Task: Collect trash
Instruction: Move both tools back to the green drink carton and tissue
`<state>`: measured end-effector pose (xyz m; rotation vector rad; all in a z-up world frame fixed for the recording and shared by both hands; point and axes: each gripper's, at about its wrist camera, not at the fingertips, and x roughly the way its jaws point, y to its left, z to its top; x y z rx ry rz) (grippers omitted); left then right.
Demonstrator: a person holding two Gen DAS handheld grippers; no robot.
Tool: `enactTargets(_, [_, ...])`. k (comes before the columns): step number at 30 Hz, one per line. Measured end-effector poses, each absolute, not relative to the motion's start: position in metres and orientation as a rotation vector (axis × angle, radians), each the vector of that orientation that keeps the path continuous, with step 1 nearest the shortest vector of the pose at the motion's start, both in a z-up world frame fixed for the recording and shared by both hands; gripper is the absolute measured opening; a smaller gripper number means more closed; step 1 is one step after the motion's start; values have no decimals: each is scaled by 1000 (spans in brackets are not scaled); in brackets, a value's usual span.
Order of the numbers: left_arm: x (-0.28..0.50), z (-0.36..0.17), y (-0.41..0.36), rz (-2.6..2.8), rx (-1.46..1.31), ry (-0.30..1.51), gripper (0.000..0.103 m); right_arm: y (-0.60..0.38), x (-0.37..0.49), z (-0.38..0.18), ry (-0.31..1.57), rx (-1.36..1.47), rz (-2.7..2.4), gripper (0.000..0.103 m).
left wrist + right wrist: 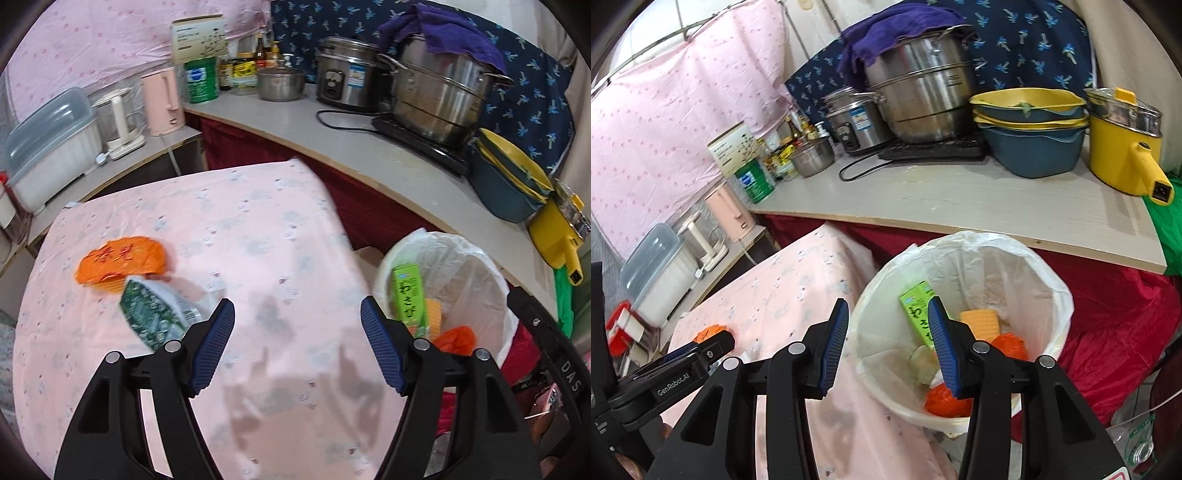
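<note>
On the pink tablecloth (258, 229) lie an orange wrapper (122, 260) and, touching its near edge, a green and white packet (155, 314). My left gripper (297, 306) hangs open over bare cloth, just right of the packet, with nothing between its fingers. The white-lined bin (1052, 280) stands right of the table. It holds a green box (916, 306), a yellow-orange piece (980, 323) and crumpled orange wrappers (943, 400). My right gripper (888, 306) is open and empty over the bin's near left rim. The table's orange wrapper (709, 330) shows past the left tool's black housing (665, 384).
A curved white counter (960, 206) behind the bin carries a large steel pot (923, 99), a rice cooker (857, 118), stacked blue and yellow bowls (1030, 125) and a yellow pot (1123, 147). A pink kettle (162, 99) and a lidded white box (51, 147) stand far left. Red cloth (1108, 295) drapes beside the bin.
</note>
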<state>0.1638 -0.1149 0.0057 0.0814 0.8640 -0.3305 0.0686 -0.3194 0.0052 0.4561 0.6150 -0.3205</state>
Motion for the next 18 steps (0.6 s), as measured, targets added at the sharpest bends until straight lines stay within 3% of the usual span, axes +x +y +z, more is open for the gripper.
enactTargets(13, [176,-21,0,-120,-7,948,72,-229,107,1,705,349,-139,43])
enactTargets(18, [181,-28,37,-65,-36,956,72,-192,124,-5,740,298,-65,23])
